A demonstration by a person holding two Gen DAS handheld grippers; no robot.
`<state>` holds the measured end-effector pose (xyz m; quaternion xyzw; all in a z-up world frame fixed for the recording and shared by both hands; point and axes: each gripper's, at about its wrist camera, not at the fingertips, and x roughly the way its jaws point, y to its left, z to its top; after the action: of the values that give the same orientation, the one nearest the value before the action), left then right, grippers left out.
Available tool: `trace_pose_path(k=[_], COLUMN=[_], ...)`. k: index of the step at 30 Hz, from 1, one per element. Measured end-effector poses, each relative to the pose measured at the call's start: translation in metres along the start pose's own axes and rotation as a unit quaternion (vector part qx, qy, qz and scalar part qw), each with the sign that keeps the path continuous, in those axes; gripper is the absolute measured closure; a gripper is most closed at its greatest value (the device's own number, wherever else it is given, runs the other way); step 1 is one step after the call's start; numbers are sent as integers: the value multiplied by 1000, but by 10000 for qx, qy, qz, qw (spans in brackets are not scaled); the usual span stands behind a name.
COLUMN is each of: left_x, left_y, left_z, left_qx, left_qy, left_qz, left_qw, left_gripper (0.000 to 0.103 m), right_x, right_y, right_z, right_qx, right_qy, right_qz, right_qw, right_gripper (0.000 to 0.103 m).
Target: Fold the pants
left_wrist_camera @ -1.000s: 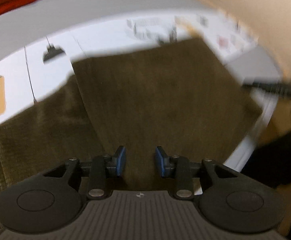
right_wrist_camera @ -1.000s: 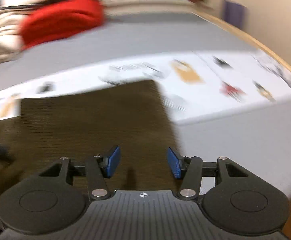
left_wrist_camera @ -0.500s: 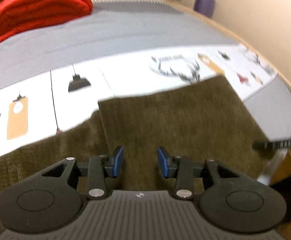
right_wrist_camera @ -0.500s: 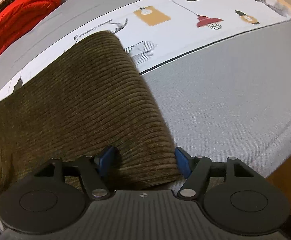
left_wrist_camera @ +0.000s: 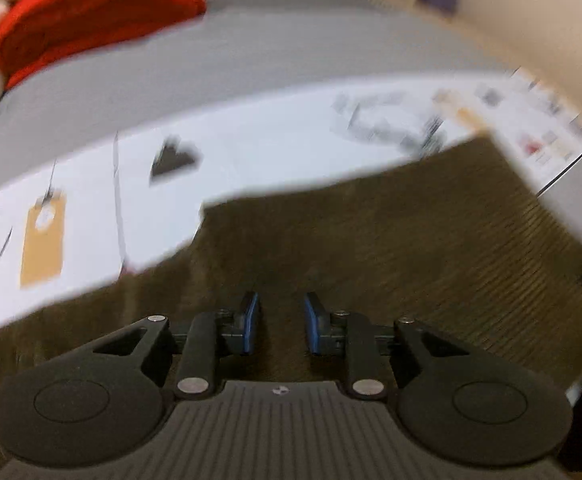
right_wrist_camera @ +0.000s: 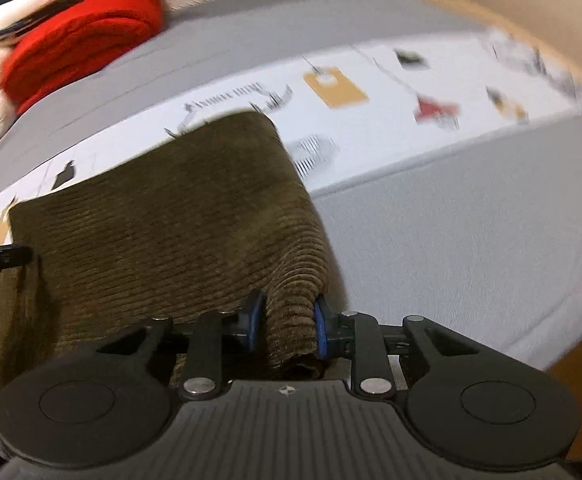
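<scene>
Left wrist view: your left gripper (left_wrist_camera: 279, 322), jaws closing over the pants (left_wrist_camera: 371, 248) but gripping nothing; cloth spreads toward 1 o'clock.

Right wrist view: your right gripper (right_wrist_camera: 287, 326) closing, clamped on the pants' corner; cloth runs toward 10 o'clock.

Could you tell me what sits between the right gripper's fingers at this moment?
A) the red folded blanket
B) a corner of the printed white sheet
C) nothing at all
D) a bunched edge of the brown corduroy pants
D: in the right wrist view a bunched fold of the brown corduroy pants sits between the closing blue fingers of the right gripper.
</scene>
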<state>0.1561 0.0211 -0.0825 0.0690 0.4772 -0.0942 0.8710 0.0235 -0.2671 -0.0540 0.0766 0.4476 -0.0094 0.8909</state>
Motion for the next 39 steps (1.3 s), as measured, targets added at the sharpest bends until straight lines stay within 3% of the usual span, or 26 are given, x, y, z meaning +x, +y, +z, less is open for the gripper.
trace_pose_path(k=[3, 7, 9, 12, 15, 18, 20, 22, 25, 26, 27, 31, 34, 39], left_x=[7, -17, -38, -69, -94, -105, -104, -99, -83, -78, -75, -76, -86, -103], left_y=[13, 19, 21, 23, 23, 17, 13, 8, -1, 1, 1, 6, 15, 56], left_z=[-2, 4, 7, 9, 9, 6, 5, 6, 4, 0, 0, 0, -3, -18], left_qx=[-370, -519, -734, -929, -923, -807, -759, -672, -524, -498, -463, -389, -446, -740], left_qy=[261, -174, -560, -1072, -1398, -1446, -1323, -1170, -805, -688, -593, -601, -660, -784], left_qz=[8, -3, -591, -1717, -2756, -3216, -3161, -2888, -2372, -2252, -2151, -1819, -1775, -1580], left_qw=[9990, 9985, 9940, 9749, 9466, 9323, 9364, 9478, 9667, 9706, 9737, 9807, 9809, 9815], left_gripper=[71, 69, 47, 21, 16, 12, 11, 13, 44, 63, 78, 83, 84, 84], right_x=[-19, -53, -67, -81, -86, -86, -87, -86, -80, -78, -77, -74, -82, -105], right_y=[20, 50, 63, 82, 106, 129, 143, 156, 179, 184, 192, 204, 204, 202], right_z=[-1, -10, -16, -27, -42, -57, -67, -77, -93, -95, -97, -96, -96, -83], right_qx=[-667, -1576, -1863, -2256, -2932, -3544, -3865, -4204, -4759, -4841, -4887, -4943, -4864, -4192], right_qy=[-490, -1311, -1634, -1978, -2263, -2437, -2507, -2542, -2614, -2602, -2575, -2497, -2562, -2717], right_qz=[3, 179, 315, 472, 518, 670, 759, 828, 738, 750, 763, 809, 859, 1849], right_qw=[9966, 9786, 9683, 9527, 9274, 9003, 8843, 8670, 8365, 8321, 8301, 8287, 8309, 8463], right_gripper=[78, 79, 80, 80, 80, 81, 81, 81, 81, 81, 81, 81, 79, 72])
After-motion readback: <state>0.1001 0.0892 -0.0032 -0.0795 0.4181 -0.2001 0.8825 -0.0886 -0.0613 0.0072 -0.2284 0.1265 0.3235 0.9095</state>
